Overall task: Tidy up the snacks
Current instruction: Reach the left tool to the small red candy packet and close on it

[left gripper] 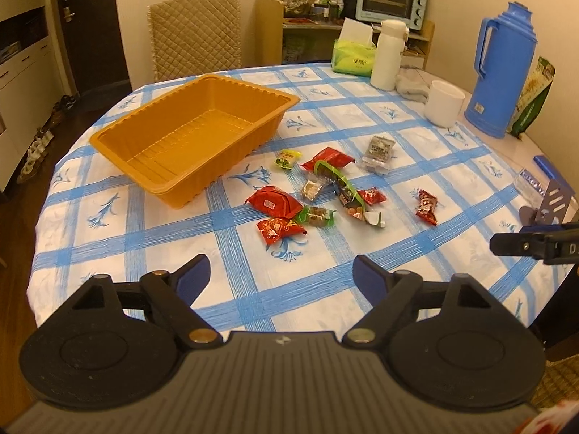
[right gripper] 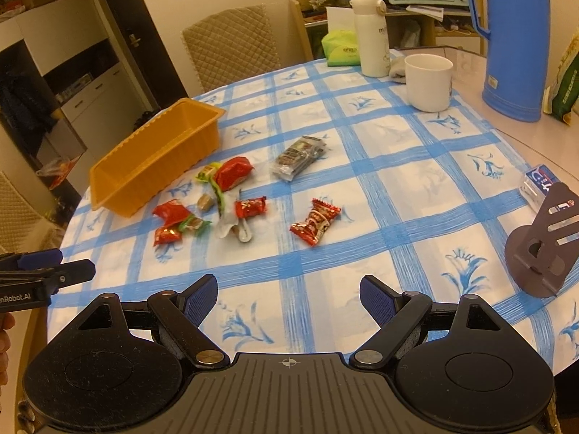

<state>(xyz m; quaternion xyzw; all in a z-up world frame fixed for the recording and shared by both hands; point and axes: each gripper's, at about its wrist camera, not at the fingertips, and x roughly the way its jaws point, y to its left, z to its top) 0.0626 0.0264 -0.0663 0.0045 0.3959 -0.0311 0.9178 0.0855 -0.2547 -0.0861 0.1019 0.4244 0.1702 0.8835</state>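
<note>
On the bench (left gripper: 325, 289) with its blue-checked cloth, the snacks (left gripper: 318, 195) lie scattered in a loose cluster, just beside the orange tray (left gripper: 119, 144), which sits bare inside. One red-wrapped candy (right gripper: 315, 226) lies off on its own, apart from the rest, and a clear packet (right gripper: 298, 157) sits farther back. Left tongs (left gripper: 280, 271) hang above the cloth, fingers apart, nothing between them, the pile just beyond their tips. Right tongs (right gripper: 289, 298) match that: fingers apart, bare cloth between, lone red candy ahead of them. Each pair of tongs shows at the edge of the other's view. Along the far side stand a white mug (right gripper: 429, 81), a white bottle (right gripper: 371, 36), a green tissue pack (left gripper: 353, 59) and a tall blue flask (left gripper: 501, 72). Grey stand (right gripper: 542, 246) near the right edge.
</note>
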